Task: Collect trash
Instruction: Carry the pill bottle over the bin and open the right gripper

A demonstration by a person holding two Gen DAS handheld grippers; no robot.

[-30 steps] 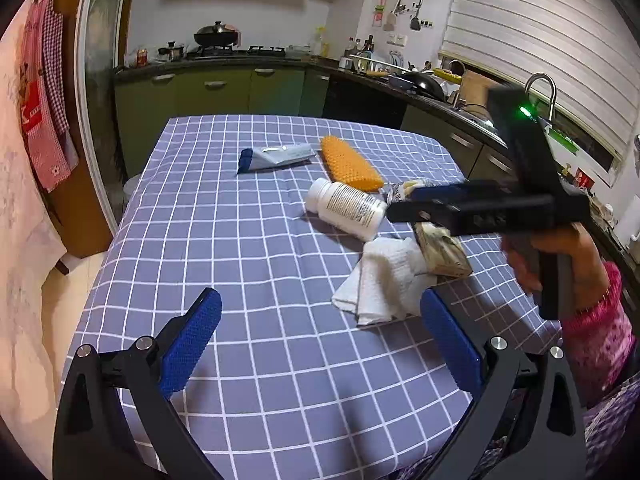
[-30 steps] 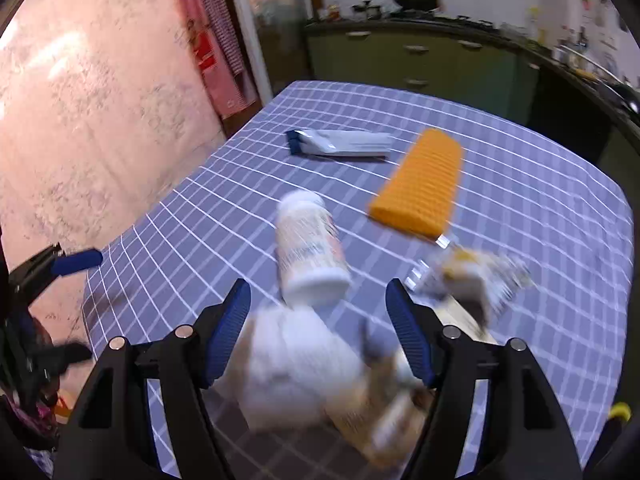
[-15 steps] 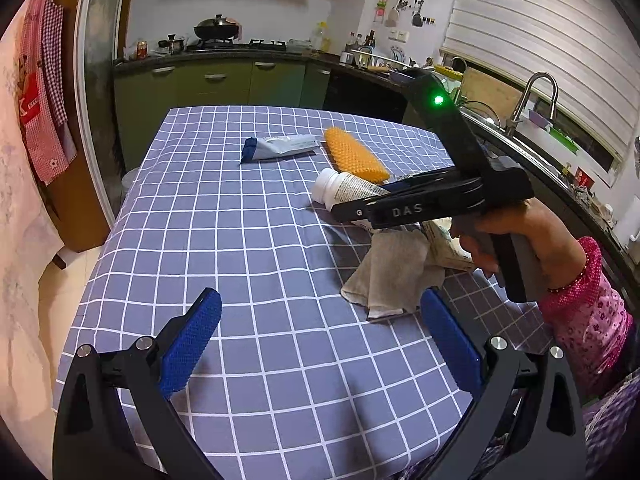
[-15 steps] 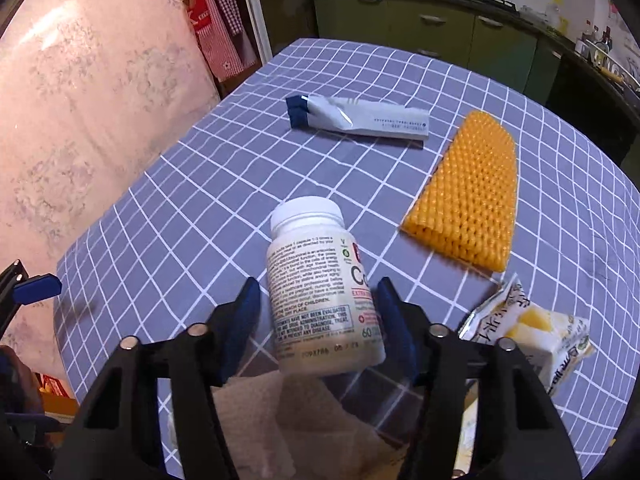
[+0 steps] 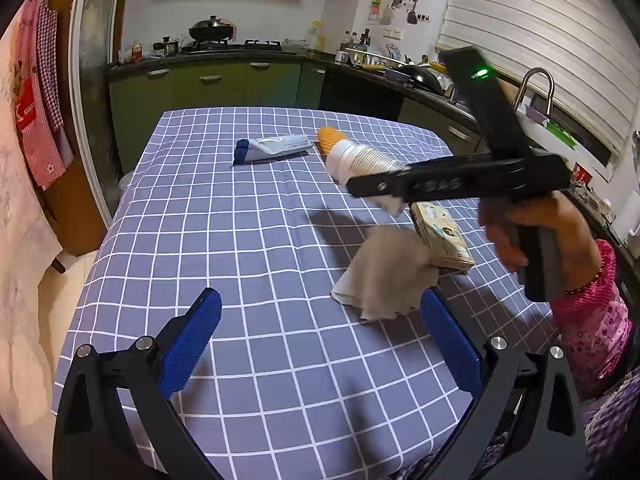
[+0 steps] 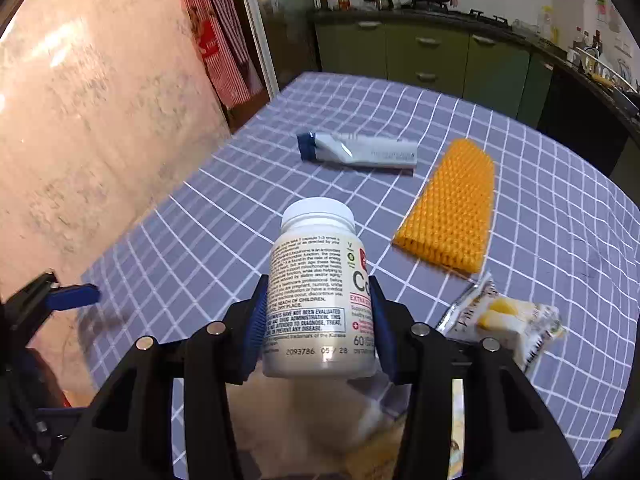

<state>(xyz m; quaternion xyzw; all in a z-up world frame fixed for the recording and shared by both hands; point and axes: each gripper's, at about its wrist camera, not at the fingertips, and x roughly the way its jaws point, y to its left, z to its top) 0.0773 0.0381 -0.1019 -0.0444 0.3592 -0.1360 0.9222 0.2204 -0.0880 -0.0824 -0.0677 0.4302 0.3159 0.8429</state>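
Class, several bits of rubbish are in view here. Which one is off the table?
The white pill bottle: the right gripper has it between its closing pads, clear of the cloth. The tube, orange pad and wrapper lie flat.

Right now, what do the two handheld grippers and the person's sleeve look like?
Both are matte black frames with silver bolts and two fingers faced in textured blue pads. The left gripper shows a forked black frame. The right gripper has a long black bar lettered "DAS", an upright black arm with a green light, and a dark handle. The sleeve is pink, floral, with a bright pink cuff.
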